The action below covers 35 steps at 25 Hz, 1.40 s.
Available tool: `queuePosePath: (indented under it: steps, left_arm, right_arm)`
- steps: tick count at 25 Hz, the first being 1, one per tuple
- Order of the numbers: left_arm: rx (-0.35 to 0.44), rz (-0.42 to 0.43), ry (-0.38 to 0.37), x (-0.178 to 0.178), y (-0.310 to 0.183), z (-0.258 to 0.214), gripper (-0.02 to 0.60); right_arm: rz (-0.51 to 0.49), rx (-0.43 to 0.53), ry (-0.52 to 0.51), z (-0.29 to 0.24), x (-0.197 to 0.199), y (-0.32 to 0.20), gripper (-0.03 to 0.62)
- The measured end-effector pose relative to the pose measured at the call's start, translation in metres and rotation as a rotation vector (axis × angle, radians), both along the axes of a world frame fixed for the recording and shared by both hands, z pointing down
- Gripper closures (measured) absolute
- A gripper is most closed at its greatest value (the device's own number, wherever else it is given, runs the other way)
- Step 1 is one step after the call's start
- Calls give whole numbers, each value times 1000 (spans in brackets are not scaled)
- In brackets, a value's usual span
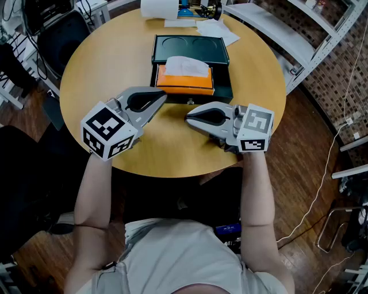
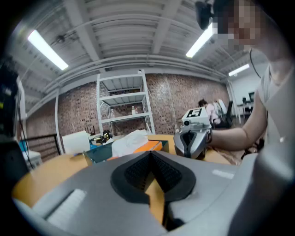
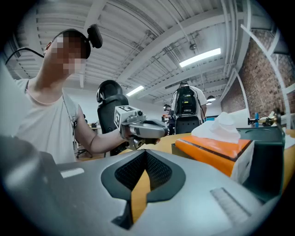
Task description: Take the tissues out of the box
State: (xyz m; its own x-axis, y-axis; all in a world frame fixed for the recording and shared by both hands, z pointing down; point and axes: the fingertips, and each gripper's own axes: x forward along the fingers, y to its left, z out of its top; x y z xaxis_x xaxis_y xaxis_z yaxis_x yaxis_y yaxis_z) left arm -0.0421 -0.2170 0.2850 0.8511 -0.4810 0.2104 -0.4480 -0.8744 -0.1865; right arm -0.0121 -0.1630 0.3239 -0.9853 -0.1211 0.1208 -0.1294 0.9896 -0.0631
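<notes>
Head view: left gripper (image 1: 163, 97) and right gripper (image 1: 188, 117), both closed and empty, rest just before the orange tissue box (image 1: 185, 81), seemingly ready to start.

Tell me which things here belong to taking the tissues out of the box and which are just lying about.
For the job:
- orange tissue box
- white tissue poking out of its top
- left hand-held gripper, shut and empty
- right hand-held gripper, shut and empty

Lying about:
- green tray holding the box
- paper roll
- loose papers
- shelf

White roll (image 1: 159, 7) partly beyond top edge
</notes>
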Motion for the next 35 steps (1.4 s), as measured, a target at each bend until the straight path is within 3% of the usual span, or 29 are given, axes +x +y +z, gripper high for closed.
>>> queuePosePath:
  steps: [1,5,7,10,13,17,24,30,35]
  left_arm:
    - [41,4,-91,6,-3,-2,576]
    - [160,70,-481,34,-11,4,433]
    - [212,116,-654,48,-14,10,422]
    - [248,162,-832,63,-22,19,423]
    - [206,193,-964,65,-29,35,423]
    - [152,181,-1028,67,-39,46,431]
    - [147,146,-1038,71,-42,52,540]
    - [246,85,-1042,66,-44,36,546]
    - [348,9,-953,59,-42,-7,546]
  right_arm:
    - [3,1,3,-1,2,0,592]
    - [11,1,11,-2,6,1,592]
    - [11,1,11,-2,6,1,592]
    - [10,2,12,0,6,0,592]
    - [9,2,13,-1,5,1,592]
    - [9,2,11,-3,5,1,592]
    - [10,2,11,-1,7,1,592]
    - [9,1,10,-2,6,1,592]
    - [8,1,10,-1,6,0,592]
